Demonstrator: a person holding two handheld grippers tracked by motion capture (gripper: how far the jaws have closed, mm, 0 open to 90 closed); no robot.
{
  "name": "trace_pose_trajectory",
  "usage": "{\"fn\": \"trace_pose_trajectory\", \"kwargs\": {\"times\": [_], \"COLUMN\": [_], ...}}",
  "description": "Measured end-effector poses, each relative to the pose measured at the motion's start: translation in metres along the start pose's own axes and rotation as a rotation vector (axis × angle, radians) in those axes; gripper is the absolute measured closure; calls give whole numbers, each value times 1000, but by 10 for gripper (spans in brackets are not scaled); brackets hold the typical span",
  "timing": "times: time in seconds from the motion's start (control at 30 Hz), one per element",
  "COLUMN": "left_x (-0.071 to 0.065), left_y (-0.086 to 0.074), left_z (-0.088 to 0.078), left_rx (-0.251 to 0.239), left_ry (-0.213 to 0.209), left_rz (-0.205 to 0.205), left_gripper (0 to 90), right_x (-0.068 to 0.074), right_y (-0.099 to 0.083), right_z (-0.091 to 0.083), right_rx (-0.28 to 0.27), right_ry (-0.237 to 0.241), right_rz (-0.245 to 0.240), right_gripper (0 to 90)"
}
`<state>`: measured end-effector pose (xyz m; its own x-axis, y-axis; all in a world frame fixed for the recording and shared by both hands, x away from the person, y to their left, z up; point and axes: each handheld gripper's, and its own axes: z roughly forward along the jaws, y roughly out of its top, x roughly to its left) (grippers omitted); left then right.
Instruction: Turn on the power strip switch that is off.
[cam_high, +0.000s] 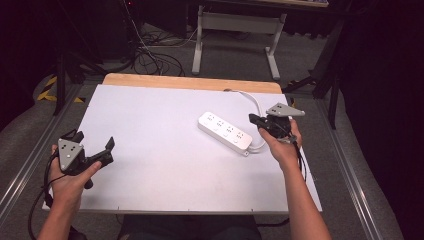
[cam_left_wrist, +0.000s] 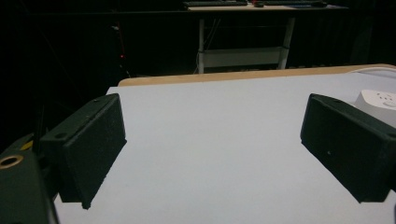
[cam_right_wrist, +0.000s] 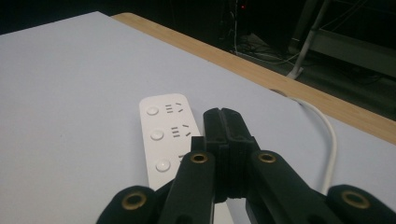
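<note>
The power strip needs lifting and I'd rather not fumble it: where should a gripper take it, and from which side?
Probably across the narrow width of the power strip, mid-length, coming from above. It lies flat on the white table, long and slim, so only its long edges offer opposing faces. The open left gripper suits; the right gripper is closed and its cable end is crowded.

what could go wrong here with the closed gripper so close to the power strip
The right gripper, jaws shut, hovers just above the power strip; pushing down could press a switch button or skid the strip across the smooth table. Its white cable loops beside the gripper and might snag.
</note>
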<state>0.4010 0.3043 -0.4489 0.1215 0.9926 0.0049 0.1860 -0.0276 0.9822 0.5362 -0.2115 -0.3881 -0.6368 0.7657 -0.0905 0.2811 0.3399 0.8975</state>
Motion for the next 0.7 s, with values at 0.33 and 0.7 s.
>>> {"fn": "trace_pose_trajectory", "kwargs": {"times": [0.33, 0.7], "left_x": [1, 1], "left_y": [0, 0], "left_z": [0, 0], "left_rx": [-2, -1], "left_ry": [-2, -8], "left_rz": [-2, -6], "left_gripper": [70, 63], "right_x": [14, 29], "right_y": [18, 16], "right_z": [33, 83], "right_rx": [70, 201], "right_ry": [25, 63], "right_rz": [-35, -56], "right_gripper": [900, 900]}}
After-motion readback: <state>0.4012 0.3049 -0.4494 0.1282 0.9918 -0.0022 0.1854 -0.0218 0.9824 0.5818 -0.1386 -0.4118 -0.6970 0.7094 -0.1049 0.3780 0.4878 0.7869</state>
